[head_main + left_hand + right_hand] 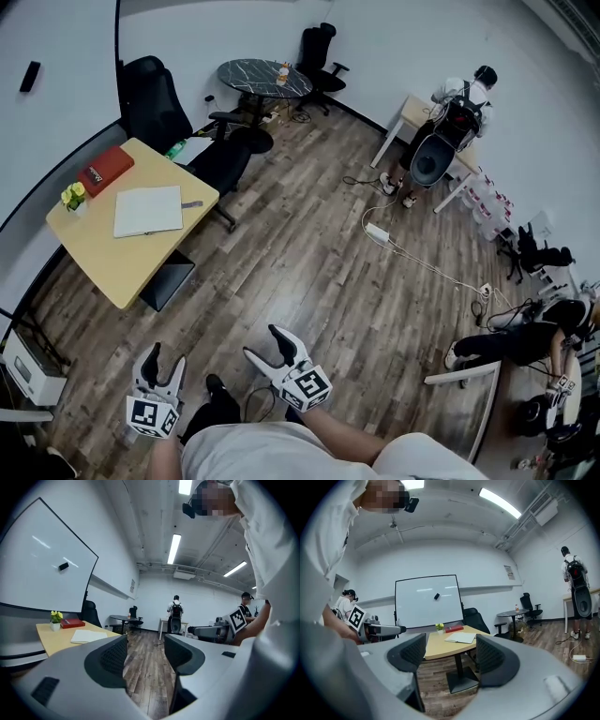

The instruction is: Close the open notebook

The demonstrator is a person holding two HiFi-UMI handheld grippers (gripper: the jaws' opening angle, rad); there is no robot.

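The notebook (148, 210) lies with white pages up on the yellow table (112, 262) at the left of the head view, a small dark pen (192, 203) at its right edge. It also shows far off as the notebook (89, 636) in the left gripper view and the notebook (461, 638) in the right gripper view. My left gripper (164, 361) (145, 656) and right gripper (264, 343) (451, 656) hang over the wooden floor, well short of the table. Both are open with nothing between their fingers.
A red book (104, 170) and a small potted plant (73, 196) sit at the table's far end. Black office chairs (150, 108) stand behind it, near a round dark table (264, 78). Cables (412, 253) trail across the floor. A person (459, 112) stands at a far desk.
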